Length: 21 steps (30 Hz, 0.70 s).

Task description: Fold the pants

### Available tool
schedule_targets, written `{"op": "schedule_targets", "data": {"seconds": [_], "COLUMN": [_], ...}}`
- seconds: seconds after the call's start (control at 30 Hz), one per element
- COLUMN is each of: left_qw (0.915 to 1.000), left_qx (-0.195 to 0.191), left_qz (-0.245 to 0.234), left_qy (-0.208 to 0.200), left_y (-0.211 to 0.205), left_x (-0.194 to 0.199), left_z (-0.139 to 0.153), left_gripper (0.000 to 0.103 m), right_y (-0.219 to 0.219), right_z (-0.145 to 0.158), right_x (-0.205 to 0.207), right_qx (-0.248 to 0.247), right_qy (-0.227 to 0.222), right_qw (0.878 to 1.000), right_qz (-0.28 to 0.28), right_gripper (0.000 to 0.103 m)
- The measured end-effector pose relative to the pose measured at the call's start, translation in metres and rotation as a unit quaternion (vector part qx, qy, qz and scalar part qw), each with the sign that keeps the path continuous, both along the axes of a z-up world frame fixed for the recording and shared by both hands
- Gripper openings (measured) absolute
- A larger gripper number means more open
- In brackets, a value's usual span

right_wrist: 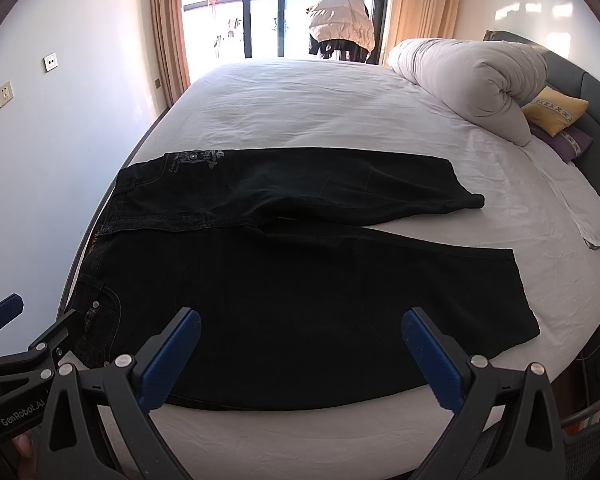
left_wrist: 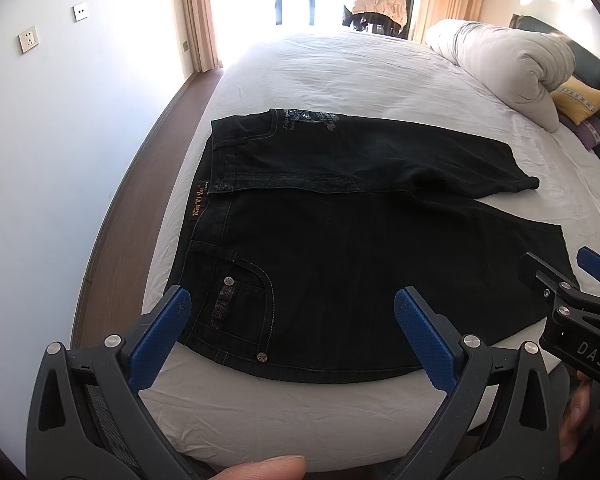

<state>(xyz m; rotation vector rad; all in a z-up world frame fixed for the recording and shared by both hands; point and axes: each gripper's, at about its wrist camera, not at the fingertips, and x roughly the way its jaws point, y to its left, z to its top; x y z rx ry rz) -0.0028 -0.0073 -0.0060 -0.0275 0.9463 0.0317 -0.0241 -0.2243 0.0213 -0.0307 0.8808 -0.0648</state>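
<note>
Bedding fills most of both views: one white-sheeted bed (right_wrist: 300,120) running from the bottom edge up to the bright window at top centre, with one rolled white duvet (right_wrist: 472,80) at upper right and two small cushions, one yellow (right_wrist: 556,114) and one purple (right_wrist: 572,142), tucked beside it

One pair of black jeans (right_wrist: 292,304) lies flat across the middle and lower part of the frame, waistband at the left near the mattress edge, two legs spreading rightward in a shallow V, hems apart at centre right; the far leg looks slightly twisted near its hem

Denim like this should be fairly heavy and stiffish, not slippery, so I reckon it will drape slowly and hold a crease; sensible holds would be the waistband corner on the left and the near leg's hem on the right, to bring one leg over the other

Two grippers hover low in the frame above the near edge of the jeans, the left gripper (left_wrist: 288,332) by the front pocket (left_wrist: 244,300), the right gripper (right_wrist: 300,352) over the near thigh, each with its blue pads spread wide and holding nothing
</note>
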Motion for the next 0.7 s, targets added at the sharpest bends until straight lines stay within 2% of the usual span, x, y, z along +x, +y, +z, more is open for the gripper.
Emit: {"op": "schedule_targets", "data": {"seconds": [0.7], "left_qw": [1.0000], "left_qx": [0.000], "left_qz": [0.001], "left_qy": [0.000], "left_y": [-0.0004], "left_x": [0.0001], "left_z": [0.0001], "left_gripper": [0.103], "right_y": [-0.0017], "right_z": [-0.0014], "right_x": [0.0005], "right_qx": [0.002], "right_qy": [0.002], "right_qw": [1.000], "right_qz": [0.000], "right_gripper": [0.103]}}
